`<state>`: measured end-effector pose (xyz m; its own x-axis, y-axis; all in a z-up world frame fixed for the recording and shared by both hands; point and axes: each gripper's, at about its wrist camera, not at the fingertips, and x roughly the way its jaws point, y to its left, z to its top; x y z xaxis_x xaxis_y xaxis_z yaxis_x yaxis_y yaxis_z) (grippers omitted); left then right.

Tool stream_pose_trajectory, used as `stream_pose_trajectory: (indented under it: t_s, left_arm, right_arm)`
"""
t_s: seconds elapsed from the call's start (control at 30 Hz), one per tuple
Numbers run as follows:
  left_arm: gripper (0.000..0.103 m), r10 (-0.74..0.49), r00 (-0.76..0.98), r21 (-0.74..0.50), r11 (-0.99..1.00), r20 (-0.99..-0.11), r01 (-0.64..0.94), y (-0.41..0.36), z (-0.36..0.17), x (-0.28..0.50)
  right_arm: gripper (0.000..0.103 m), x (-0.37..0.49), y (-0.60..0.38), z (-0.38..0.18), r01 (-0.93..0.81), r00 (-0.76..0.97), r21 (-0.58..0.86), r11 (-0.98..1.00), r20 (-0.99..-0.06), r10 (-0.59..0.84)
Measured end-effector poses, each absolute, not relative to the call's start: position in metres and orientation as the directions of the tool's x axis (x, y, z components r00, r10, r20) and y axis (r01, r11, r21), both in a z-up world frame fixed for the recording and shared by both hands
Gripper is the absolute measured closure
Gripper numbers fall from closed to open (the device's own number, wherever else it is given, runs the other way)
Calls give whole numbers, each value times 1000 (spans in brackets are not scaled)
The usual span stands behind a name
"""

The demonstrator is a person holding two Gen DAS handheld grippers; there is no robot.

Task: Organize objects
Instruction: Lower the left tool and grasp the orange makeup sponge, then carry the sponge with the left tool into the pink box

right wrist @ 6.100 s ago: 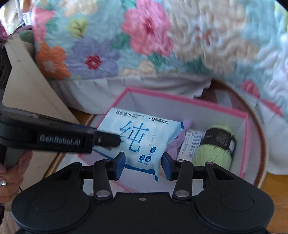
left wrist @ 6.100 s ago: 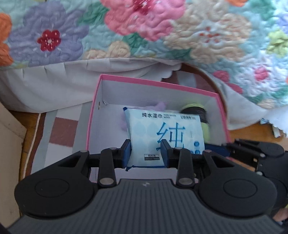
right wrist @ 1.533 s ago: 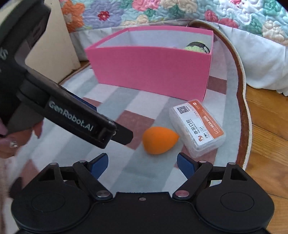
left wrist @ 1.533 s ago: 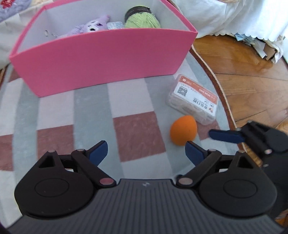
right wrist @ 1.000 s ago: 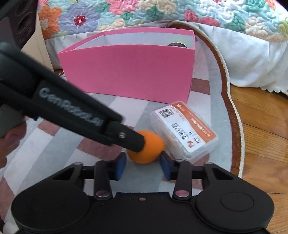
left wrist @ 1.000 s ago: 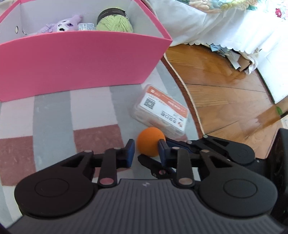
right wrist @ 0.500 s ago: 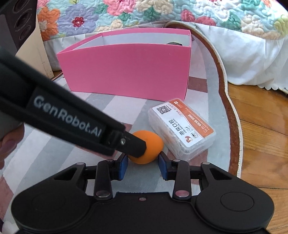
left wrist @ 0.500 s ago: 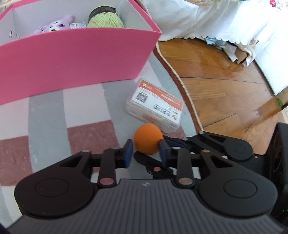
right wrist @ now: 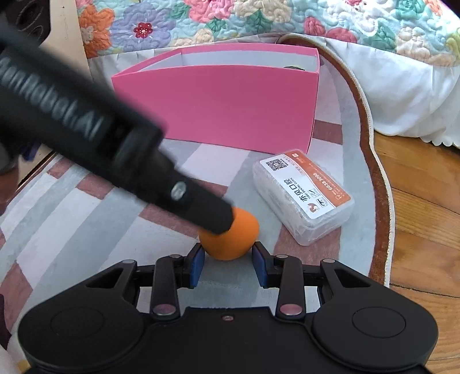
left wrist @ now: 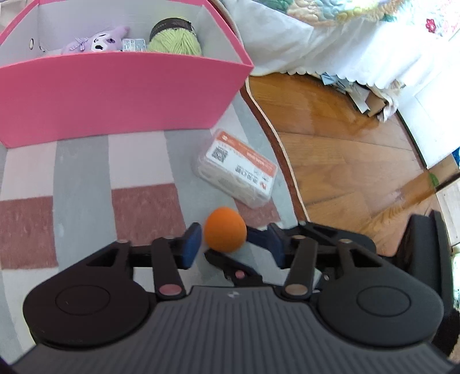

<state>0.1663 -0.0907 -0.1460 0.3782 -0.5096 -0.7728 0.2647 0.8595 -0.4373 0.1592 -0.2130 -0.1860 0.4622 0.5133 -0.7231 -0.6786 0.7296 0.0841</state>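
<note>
An orange egg-shaped sponge (right wrist: 230, 238) lies on the striped rug (right wrist: 72, 218). My right gripper (right wrist: 228, 266) is shut on it, with both blue pads pressed against its lower sides. In the left wrist view the same sponge (left wrist: 225, 230) sits between the fingers of my left gripper (left wrist: 233, 244), whose jaws are opening. Its left pad (left wrist: 191, 246) stands a little off the sponge. In the right wrist view a black finger (right wrist: 201, 207) of the left gripper reaches in from the upper left and its tip rests on the sponge.
A clear plastic case with an orange label (right wrist: 302, 198) lies just right of the sponge. Behind stands a pink box (left wrist: 115, 95) holding green yarn (left wrist: 174, 40) and a purple plush toy (left wrist: 99, 41). Wooden floor (left wrist: 345, 143) lies right of the rug, and a quilted bed (right wrist: 258, 20) stands behind.
The left gripper's jaws, closed around the sponge half a second ago, have spread apart. The right gripper has stayed closed on the sponge, and neither hand has shifted much.
</note>
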Motion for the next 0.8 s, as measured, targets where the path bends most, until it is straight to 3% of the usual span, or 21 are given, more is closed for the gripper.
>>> stream_pose_trajectory:
  t_s: [0.1,0.17,0.2,0.53,0.8]
  left_arm:
    - [52,-499,363,-436,866,-787,244,-96,-160,175]
    - [67,-491,363,-432,871,-792,236,-98,-167,176]
    - [69,-495,358,-434,868,-792,240,-98,-171,175]
    - [72,-460,319,-419,888,-829,190,-96,-163,161]
    - [71,-399,268,-363,915,-877,176,-100,-129,130]
  right_arm:
    - [60,162,-214,-186,-681,457,95,727,-720,522]
    - [57,160,-215,-186,-682,450,105,724,-720,529]
    - [57,160,-215,-186,-682,451,106,724,-718,530]
    - [55,154,-211,-181,-701,420,112,704,-732,536]
    - [55,141,-213,-148,-727,286,196,658,-785,550]
